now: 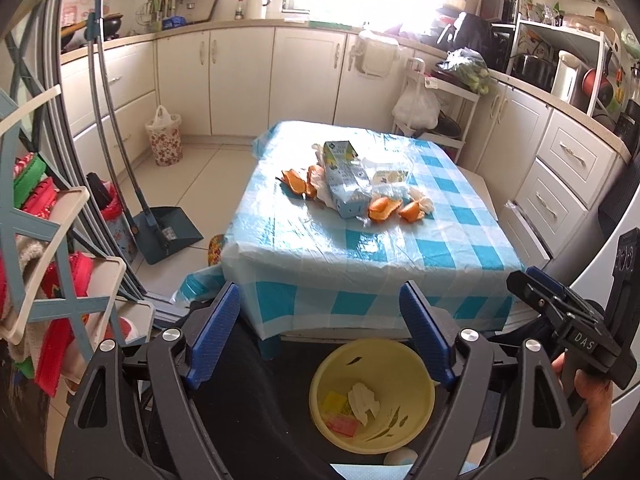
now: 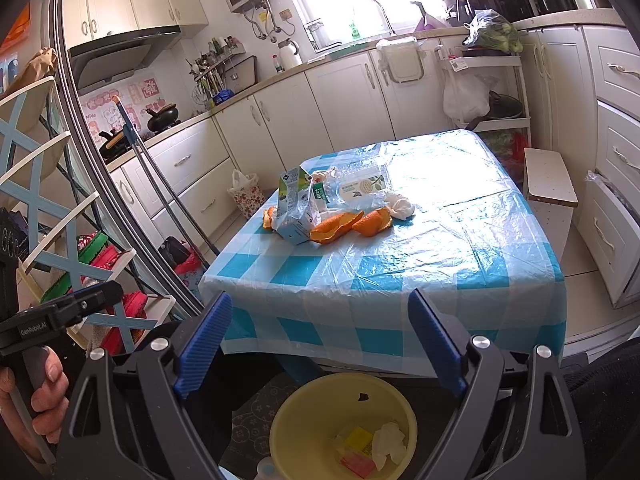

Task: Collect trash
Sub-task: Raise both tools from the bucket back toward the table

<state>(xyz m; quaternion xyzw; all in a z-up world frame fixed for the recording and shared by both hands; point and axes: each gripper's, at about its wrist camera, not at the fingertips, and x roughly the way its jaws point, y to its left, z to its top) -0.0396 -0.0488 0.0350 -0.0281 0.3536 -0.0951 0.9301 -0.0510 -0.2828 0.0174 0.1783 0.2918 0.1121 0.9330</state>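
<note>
A: Obs. Both claws hang above the round yellow plastic bin (image 1: 372, 394) on the floor, near edge of the bench with the blue-and-white checked plastic cloth (image 1: 360, 248). Left claw (image 1: 324, 336) released, jaws spread, nothing between them. Right claw (image 2: 320, 344) likewise released and empty.

B: Bin contents?

A: A crumpled white tissue (image 1: 363, 398), a yellow wrapper (image 1: 334, 402) and a pink wrapper (image 1: 343, 426) lie at the bottom. The rest of the trash sits mid-bench, at about 12 o'clock from both claws: a crushed blue-and-green drink carton (image 1: 344, 184), four pieces of orange peel (image 1: 382, 208), a clear crinkled plastic wrapper with a label (image 2: 360, 186) behind the carton, and a white tissue wad (image 2: 400, 206) at the pile's 3 o'clock end.

B: Step in hand, as you judge it?

A: Reach back for the next piece. The peel pieces at the pile's 5 o'clock edge are nearest and free of the carton; I would take one there, jaws straddling its curved rim, not its flat face.

B: Risks?

A: The cloth is slack film; pinch low and it may lift with the peel. The carton leans on tissue and wrapper, so it may drag them.
</note>
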